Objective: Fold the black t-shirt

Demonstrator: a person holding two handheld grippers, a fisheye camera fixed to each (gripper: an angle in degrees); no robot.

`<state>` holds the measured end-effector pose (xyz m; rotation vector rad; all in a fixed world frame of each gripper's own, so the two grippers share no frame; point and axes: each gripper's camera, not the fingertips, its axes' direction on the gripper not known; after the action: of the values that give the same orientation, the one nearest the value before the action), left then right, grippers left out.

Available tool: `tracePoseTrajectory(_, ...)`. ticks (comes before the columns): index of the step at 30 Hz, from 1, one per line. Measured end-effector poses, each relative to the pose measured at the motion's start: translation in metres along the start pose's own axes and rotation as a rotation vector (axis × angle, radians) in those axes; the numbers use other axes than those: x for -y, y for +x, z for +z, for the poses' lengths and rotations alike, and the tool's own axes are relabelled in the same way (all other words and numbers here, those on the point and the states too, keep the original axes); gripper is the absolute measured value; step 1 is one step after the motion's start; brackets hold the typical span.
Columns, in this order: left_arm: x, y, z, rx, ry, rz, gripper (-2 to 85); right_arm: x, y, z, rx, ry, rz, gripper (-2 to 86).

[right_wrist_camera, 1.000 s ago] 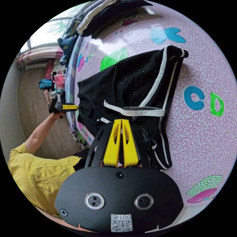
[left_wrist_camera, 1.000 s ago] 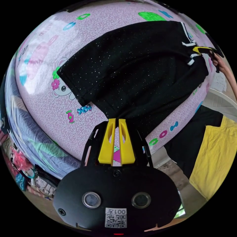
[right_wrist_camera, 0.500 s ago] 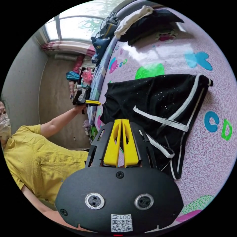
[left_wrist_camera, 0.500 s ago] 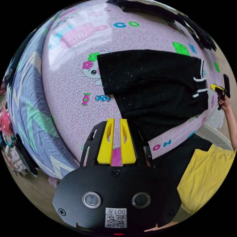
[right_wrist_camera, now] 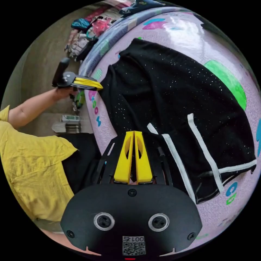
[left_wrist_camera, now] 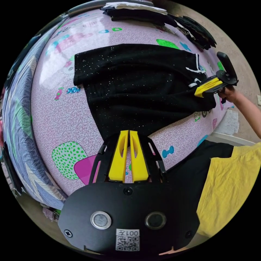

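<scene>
On the pink patterned mat (left_wrist_camera: 54,114) the black t-shirt (left_wrist_camera: 141,89) is lying limp and light, likely sagging unless pinched at its hem corners, while the left gripper (left_wrist_camera: 127,133) and right gripper (right_wrist_camera: 134,133) are hovering with jaws pressed together at its near edge.

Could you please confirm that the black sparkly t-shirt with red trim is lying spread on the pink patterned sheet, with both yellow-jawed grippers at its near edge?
Not quite: the trim is white, not red. The right gripper view shows white bands crossing the black sparkly t-shirt. The rest holds: it lies spread on the pink patterned sheet, with the left gripper and the right gripper at its near edge.
</scene>
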<state>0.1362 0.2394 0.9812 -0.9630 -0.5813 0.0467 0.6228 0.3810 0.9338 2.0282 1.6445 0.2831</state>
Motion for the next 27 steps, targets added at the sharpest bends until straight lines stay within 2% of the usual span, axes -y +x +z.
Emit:
tracePoseTrajectory(2,-0.007,-0.006,0.013,0.01,-0.033,0.032,-1.6,0.011,-0.007,0.009,-0.17,-0.075,0.008,0.3)
tracePoseTrajectory(6,-0.036,-0.033,0.029,-0.006,-0.041,0.068,-1.6,0.017,0.002,0.0,-0.219,-0.013,0.12,0.3)
tracePoseTrajectory(10,-0.074,-0.066,0.043,-0.009,-0.052,0.056,-1.6,0.023,0.011,-0.003,-0.148,0.027,0.221,0.4)
tracePoseTrajectory(12,-0.088,-0.081,0.047,-0.014,-0.039,0.02,-1.6,0.028,0.01,-0.003,-0.087,0.031,0.211,0.6)
tracePoseTrajectory(14,-0.104,-0.097,0.048,-0.033,-0.005,-0.046,-1.6,0.037,0.003,-0.012,0.054,0.086,0.13,1.0)
tracePoseTrajectory(18,-0.151,-0.137,0.056,-0.312,0.15,-0.309,-1.2,0.063,-0.004,-0.036,0.218,0.159,-0.006,2.1)
tracePoseTrajectory(22,-0.194,-0.165,0.087,-0.581,0.288,-0.569,-0.4,0.124,-0.008,-0.059,0.176,0.12,-0.14,5.0)
tracePoseTrajectory(27,-0.23,-0.189,0.127,-0.771,0.397,-0.792,1.8,0.213,-0.014,-0.073,0.1,-0.02,-0.275,7.0)
